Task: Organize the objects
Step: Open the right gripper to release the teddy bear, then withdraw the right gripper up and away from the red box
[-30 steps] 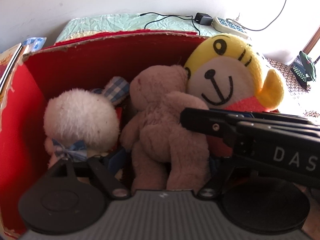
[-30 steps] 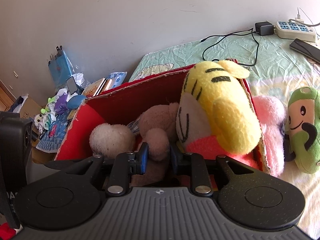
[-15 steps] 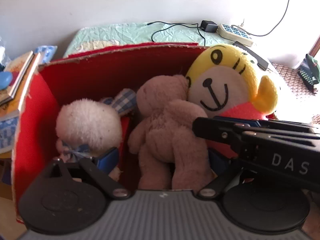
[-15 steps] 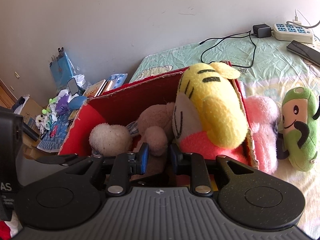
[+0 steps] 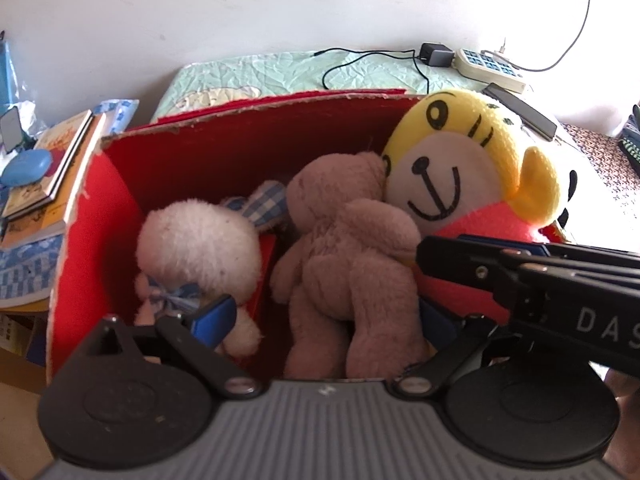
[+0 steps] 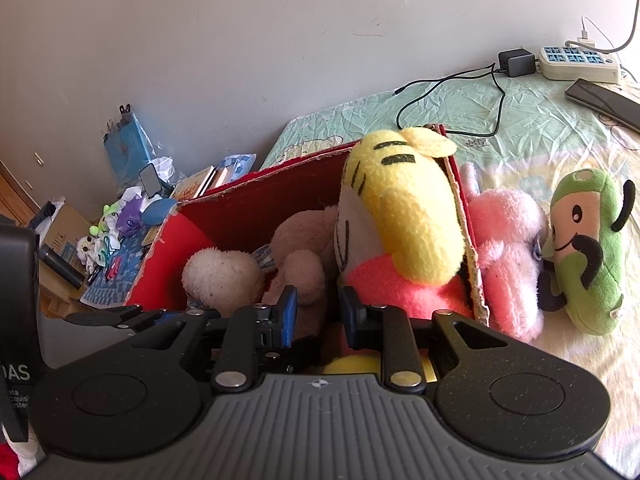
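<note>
- Left wrist view: an open red cardboard box (image 5: 192, 168) fills the centre, with three soft toys packed inside.
- At 9 o'clock in the box sits a fluffy white plush with a blue bow (image 5: 198, 248); at the centre lies a brown teddy bear, back to the camera (image 5: 352, 256); at 2 o'clock leans a yellow-headed tiger plush in a pink top (image 5: 460, 176), touching the bear.
- The left gripper (image 5: 324, 320) is spread wide, one blue pad (image 5: 214, 316) touching the white plush, the other hidden beside the bear's legs; it grips nothing.
- The right gripper's black body crosses at 3 o'clock.
- Right wrist view: the right gripper (image 6: 316, 312) has a narrow gap between its blue pads, nothing clamped, just before the bear.
- Outside the box at 3 o'clock, a pink plush (image 6: 508, 248) touches the box wall, and a green moustached plush (image 6: 588, 248) lies beside it on the pale green bedsheet (image 6: 460, 120).
- A white power strip (image 6: 576, 62) rests at 1 o'clock.
</note>
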